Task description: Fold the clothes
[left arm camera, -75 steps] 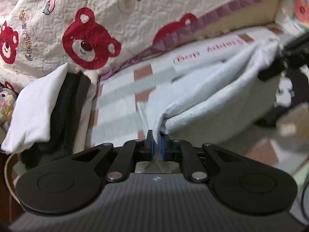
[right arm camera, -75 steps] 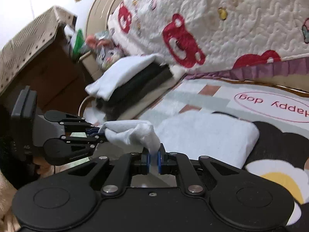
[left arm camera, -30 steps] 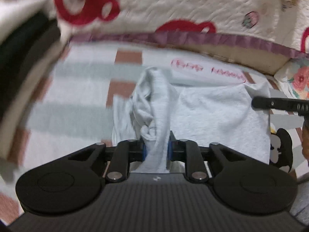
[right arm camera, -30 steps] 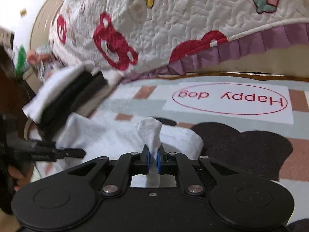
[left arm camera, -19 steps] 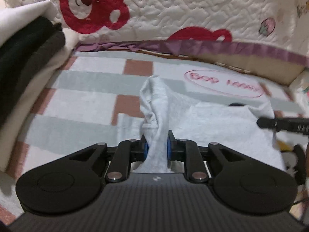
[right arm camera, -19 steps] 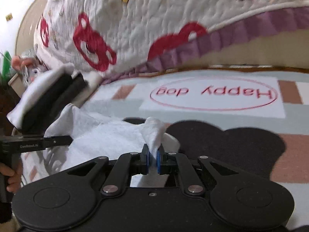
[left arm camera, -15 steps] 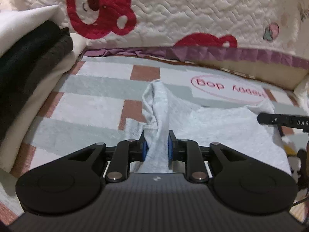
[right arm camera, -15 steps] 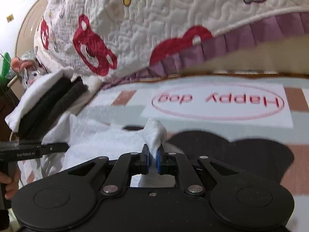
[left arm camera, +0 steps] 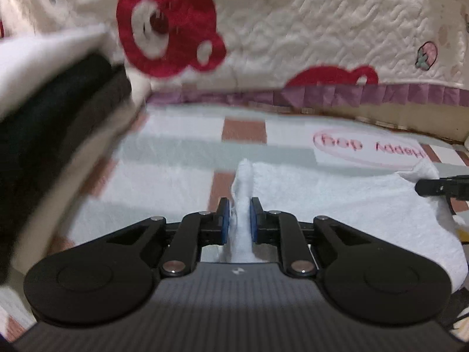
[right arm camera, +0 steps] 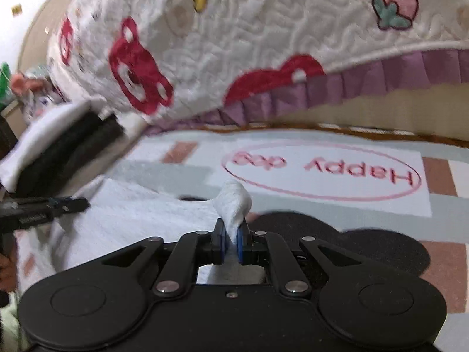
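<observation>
While the white garment (left arm camera: 337, 202) lies spread on the "Happy dog" play mat (right arm camera: 322, 173), each claw pinches a bunched edge of it: the left claw (left arm camera: 238, 223), its jaws closing on the fabric, and the right claw (right arm camera: 231, 242), clamped narrow. Just left of the garment a stack of folded clothes (left arm camera: 55, 111) crowds the mat. Behind, a bear-print quilt (right arm camera: 249, 44) overhangs.

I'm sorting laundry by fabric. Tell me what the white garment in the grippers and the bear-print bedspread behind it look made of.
White garment: looks like soft matte cotton knit or terry; its nubby surface bunches limply between the pads.
Bear-print bedspread: quilted, padded fabric, probably cotton; wavy stitch lines pucker the cream surface, with a pleated purple trim.
</observation>
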Available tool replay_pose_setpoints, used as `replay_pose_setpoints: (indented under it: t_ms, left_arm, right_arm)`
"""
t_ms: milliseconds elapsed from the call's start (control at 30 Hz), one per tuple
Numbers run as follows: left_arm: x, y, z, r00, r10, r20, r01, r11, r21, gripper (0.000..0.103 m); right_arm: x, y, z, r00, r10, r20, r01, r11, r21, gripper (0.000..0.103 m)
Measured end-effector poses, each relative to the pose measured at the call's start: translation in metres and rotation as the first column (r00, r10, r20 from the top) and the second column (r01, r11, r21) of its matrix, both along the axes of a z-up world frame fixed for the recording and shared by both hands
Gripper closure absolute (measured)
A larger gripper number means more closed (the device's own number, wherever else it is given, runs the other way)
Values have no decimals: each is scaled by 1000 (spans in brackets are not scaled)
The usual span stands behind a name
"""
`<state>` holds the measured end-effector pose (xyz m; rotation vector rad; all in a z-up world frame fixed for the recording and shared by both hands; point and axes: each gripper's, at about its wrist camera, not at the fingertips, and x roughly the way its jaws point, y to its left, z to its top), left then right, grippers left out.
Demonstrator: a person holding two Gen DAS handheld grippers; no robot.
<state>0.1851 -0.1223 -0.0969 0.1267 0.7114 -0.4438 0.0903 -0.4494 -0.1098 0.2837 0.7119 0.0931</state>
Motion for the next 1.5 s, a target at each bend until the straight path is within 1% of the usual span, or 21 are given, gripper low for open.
replay_pose_setpoints:
  t_ms: [133,233,267,333,400,467,533,667,733,800,833,867,900,967,1100,1200,1300,1367,1433,1467,1500]
  left_arm:
    - [6,1,-6,999,37,-4,-36,998,48,89]
    - [18,18,-20,987,122,-107,-117,992,45,90]
    - [22,27,-24,977,155,-149,-154,988,20,89]
    - [28,49,-25,951,213,-224,-239,966,-94,89]
    - [28,62,-14,943,239,-232,-283,942,-179,90]
    - [25,63,1,954,223,-200,-264,942,-207,90]
    - [20,59,14,967,191,-166,-226,948,-222,89]
    - [9,42,31,992,68,-104,-95,954,-283,88]
    - [10,29,23,987,-18,-159,-30,955,-295,87]
    - [10,16,16,972,-104,-212,35,950,-310,87]
    - [11,9,12,960,-147,-238,66,946,-318,87]
    - [11,3,6,950,-164,-265,77,948,-309,87]
    - [10,-3,-1,950,-145,-278,65,958,-278,90]
    - [10,-11,-5,960,-121,-253,61,971,-230,90]
    - [12,-20,-4,981,-80,-176,54,988,-145,94]
    - [15,-22,-5,985,-75,-152,59,992,-111,96]
    - [12,-26,-6,993,-79,-89,78,997,-16,96]
    - [12,-25,-7,995,-59,-75,62,997,40,95]
    - [17,-18,-3,995,5,-104,2,998,63,95]
    - [20,-13,0,992,39,-116,-30,997,77,93]
    - [22,-6,6,990,68,-122,-59,995,76,85]
  right_arm:
    - [-1,1,-12,1000,-13,-21,12,999,-34,93]
    - [-1,-2,-12,998,-52,-38,50,996,-69,90]
    - [-1,-3,-10,997,-66,-46,62,995,-74,90]
    - [-4,-4,-2,993,-105,-47,99,990,-101,89]
    - [-7,-1,11,989,-143,-28,137,978,-155,88]
    - [-11,2,24,989,-146,10,146,970,-194,81]
    - [-13,12,33,993,-112,33,117,974,-194,81]
    - [-12,41,32,999,27,32,-22,986,-164,71]
    - [-9,56,23,995,103,11,-100,982,-158,65]
    - [-7,66,11,988,150,-21,-151,977,-153,57]
    - [-7,68,4,986,160,-37,-163,976,-142,49]
    - [-7,67,-3,987,150,-49,-155,981,-119,44]
    - [-8,65,-9,989,142,-51,-146,985,-94,44]
    - [-10,59,-16,991,132,-22,-133,990,-45,42]
    - [-7,58,-15,995,98,-8,-99,988,-121,42]
    - [-6,42,-20,999,46,6,-46,998,-41,42]
    - [-5,38,-19,1000,20,4,-20,998,-52,43]
    - [-3,28,-20,1000,-30,-3,30,999,-20,45]
    - [-4,18,-20,994,-112,-16,112,994,-6,45]
    - [-5,13,-19,986,-166,-31,165,986,-25,41]
    - [-6,11,-17,975,-218,-49,215,974,-65,40]
